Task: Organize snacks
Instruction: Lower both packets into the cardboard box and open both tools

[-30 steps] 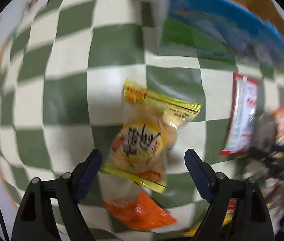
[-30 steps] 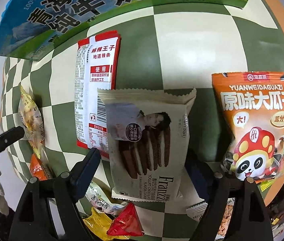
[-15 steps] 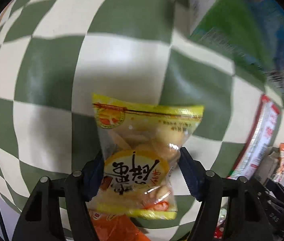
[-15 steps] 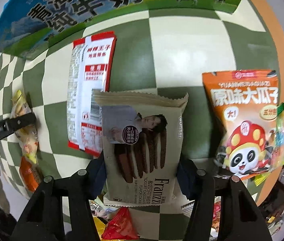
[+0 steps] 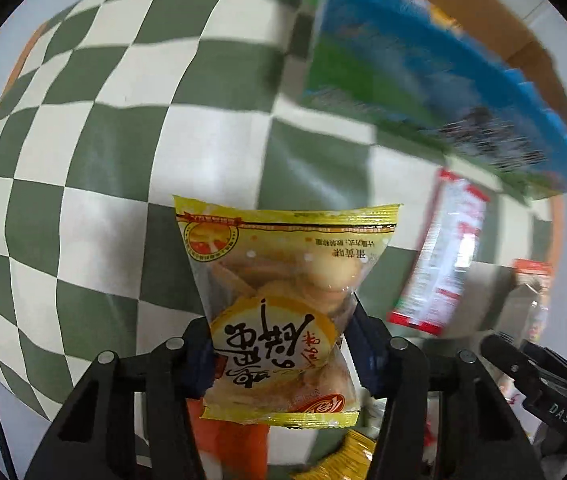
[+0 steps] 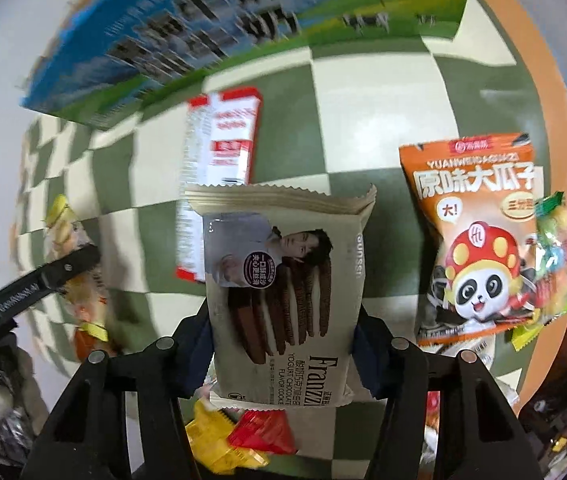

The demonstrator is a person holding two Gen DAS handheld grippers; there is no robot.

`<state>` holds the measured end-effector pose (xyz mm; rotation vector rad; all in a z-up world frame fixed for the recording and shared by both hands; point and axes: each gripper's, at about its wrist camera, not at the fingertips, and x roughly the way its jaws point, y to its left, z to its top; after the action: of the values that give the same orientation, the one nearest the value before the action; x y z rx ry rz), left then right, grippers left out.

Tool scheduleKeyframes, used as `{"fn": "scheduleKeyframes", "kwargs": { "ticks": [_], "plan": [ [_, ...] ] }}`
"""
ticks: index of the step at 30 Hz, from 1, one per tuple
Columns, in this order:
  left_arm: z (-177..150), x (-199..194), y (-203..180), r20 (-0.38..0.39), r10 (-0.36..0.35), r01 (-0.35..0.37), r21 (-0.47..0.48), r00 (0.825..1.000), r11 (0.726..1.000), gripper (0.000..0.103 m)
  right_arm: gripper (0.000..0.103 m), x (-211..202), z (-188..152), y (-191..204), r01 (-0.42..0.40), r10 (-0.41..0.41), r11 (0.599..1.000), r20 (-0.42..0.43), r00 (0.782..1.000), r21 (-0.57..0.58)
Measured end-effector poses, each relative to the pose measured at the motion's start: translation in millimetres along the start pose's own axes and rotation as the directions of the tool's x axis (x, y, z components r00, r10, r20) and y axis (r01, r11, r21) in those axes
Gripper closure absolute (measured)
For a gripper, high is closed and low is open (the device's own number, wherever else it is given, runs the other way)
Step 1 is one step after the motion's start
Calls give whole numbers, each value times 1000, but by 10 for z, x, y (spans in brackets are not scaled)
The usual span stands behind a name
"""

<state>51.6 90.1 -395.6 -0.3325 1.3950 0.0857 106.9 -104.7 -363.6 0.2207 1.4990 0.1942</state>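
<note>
My left gripper [image 5: 281,354] is shut on a yellow egg-pastry packet [image 5: 283,300] and holds it lifted above the green-and-white checked cloth [image 5: 123,160]. My right gripper [image 6: 283,354] is shut on a beige Franzzi chocolate cookie packet [image 6: 283,292], also lifted. The left gripper and its yellow packet [image 6: 71,248] show at the left of the right wrist view. A blue-and-green milk carton box [image 5: 435,80] stands at the back; it also shows in the right wrist view [image 6: 203,36].
A red-and-white spicy strip packet [image 6: 219,160] lies on the cloth by the box. An orange sunflower seed bag with a panda [image 6: 479,236] lies right, a colourful candy bag [image 6: 555,256] beside it. Red and yellow small packets [image 6: 243,440] lie below the right gripper.
Both grippers closed on their packets and lifted them off the cloth. Both views are blurred by motion toward the box.
</note>
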Motion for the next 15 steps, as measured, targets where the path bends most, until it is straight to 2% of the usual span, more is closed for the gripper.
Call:
{"fn": "scheduleKeyframes", "kwargs": {
  "ticks": [3,4,6,7,10,12,15],
  "plan": [
    [87,-356,-150,34,-61,61,14,998,998,51,42,-279,23,97,-44,44,999,37,998,-24],
    [288,-465,-138,45,-84,84,20,995,996,51,42,-363,44,117,-55,56,998,53,997,-32],
    [486,-753,-305,71,-124,121,53,990,991,51,42,-545,96,142,-77,80,996,84,993,-42],
    [734,-891,-320,79,-148,144,62,986,988,51,42,-648,221,115,-91,95,995,100,990,-46],
    [1183,-1275,-407,98,-215,207,88,972,974,51,42,-993,351,190,-128,137,990,157,978,-65],
    [1401,-1480,-544,129,-227,212,120,965,970,51,42,-1254,538,237,-139,154,987,202,967,-85],
    [1824,-1632,-794,169,-203,174,172,964,970,51,42,-1605,858,220,-99,126,989,264,956,-112]
  ]
}}
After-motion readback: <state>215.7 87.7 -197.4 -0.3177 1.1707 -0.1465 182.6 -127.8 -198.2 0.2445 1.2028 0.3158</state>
